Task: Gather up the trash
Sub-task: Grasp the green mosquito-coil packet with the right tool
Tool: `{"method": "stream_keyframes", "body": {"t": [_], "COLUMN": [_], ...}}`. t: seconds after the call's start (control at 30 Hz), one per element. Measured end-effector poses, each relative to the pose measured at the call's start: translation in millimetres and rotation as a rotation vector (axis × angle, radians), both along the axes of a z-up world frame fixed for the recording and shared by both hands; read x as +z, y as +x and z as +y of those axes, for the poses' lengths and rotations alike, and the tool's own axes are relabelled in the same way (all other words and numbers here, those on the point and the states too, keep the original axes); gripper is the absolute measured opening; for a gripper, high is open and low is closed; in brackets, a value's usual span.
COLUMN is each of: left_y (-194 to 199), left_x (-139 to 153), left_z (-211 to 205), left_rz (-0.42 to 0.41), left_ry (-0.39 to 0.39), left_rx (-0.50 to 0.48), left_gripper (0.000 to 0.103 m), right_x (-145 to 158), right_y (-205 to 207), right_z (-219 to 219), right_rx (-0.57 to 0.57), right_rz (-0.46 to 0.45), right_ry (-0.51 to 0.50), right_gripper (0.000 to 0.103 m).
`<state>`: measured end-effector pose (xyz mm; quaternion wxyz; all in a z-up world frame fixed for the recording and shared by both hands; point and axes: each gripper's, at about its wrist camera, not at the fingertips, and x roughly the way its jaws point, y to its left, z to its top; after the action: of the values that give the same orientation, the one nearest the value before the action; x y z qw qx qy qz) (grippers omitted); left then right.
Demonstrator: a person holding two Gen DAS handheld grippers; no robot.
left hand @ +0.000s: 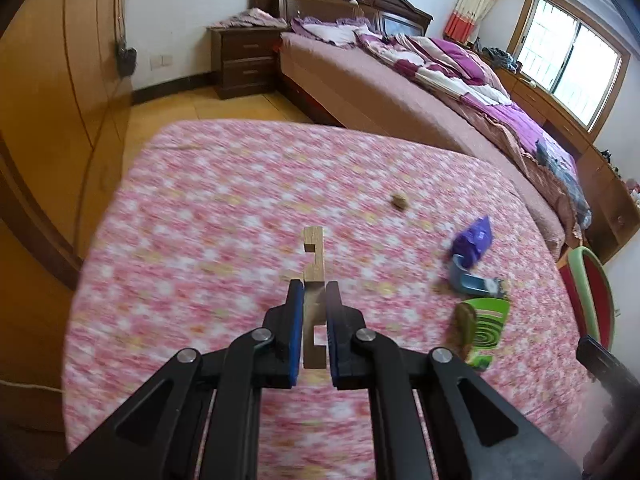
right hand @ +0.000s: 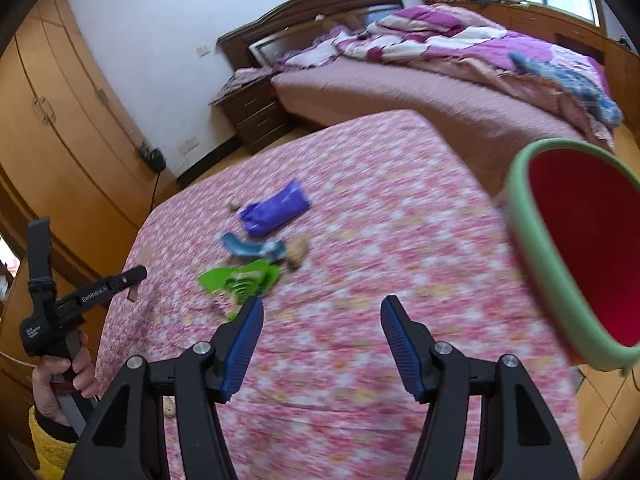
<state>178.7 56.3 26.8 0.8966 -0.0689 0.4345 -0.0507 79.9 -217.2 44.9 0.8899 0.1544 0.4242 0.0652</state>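
Note:
My left gripper [left hand: 314,286] is shut on a notched wooden stick [left hand: 313,256], held above the pink floral table [left hand: 240,200]; it also shows in the right wrist view [right hand: 134,276] at the left. Trash lies on the table: a purple wrapper [left hand: 474,240] [right hand: 276,210], a blue-grey packet [left hand: 472,280] [right hand: 252,248], a green spiral-print box [left hand: 482,328] [right hand: 240,280] and a small brown lump [left hand: 399,201] [right hand: 298,252]. My right gripper [right hand: 322,312] is open and empty above the table. A red bin with a green rim [right hand: 580,252] [left hand: 588,296] stands at the table's right edge.
A bed with purple bedding [left hand: 440,80] lies beyond the table. A dark nightstand [left hand: 244,60] stands by its head. Wooden wardrobes [left hand: 52,100] line the left wall. A low cabinet under the window [left hand: 568,120] runs along the right.

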Motion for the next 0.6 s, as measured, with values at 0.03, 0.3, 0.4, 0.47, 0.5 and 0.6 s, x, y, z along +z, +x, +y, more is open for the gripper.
{"method": "stream_keyframes", "body": {"t": [0.03,0.3,0.4,0.47,0.5,0.6], "left_y": [1.7,6.9,9.6,10.2,9.6,8.4], "left_x": [0.7,-9.0,-13.5,-14.2,-13.9,-14.6], "left_z": [3.0,30.8,34.3,32.7,32.1,32.0], "left_rz": [-0.005,-0.021,-0.021,-0.025,-0.029,-0.037], "left_ry": [0.006,-0.059,-0.118,-0.131,-0.135,-0.150], "left_rx": [0.003,0.014,-0.011,-0.027,-0.031,-0.037], "left_gripper": [0.010,0.010,0.010,0.010,0.010,0.010], "right_x": [-2.3,-24.4,-31.6,-35.4,-37.7,-39.6], "right_y": [4.6,43.0,54.6,60.6,63.4,67.6], "right_z": [8.1,56.6,75.4,83.6,87.6,94.4], "right_rx": [0.010,0.039,0.052,0.052,0.047,0.037], "right_rz": [0.005,0.079,0.097,0.104,0.106,0.081], "right_ry": [-0.003,-0.025,-0.039,-0.058,-0.072,-0.103], "right_gripper": [0.071,0.079,0.080,0.080,0.080,0.080]}}
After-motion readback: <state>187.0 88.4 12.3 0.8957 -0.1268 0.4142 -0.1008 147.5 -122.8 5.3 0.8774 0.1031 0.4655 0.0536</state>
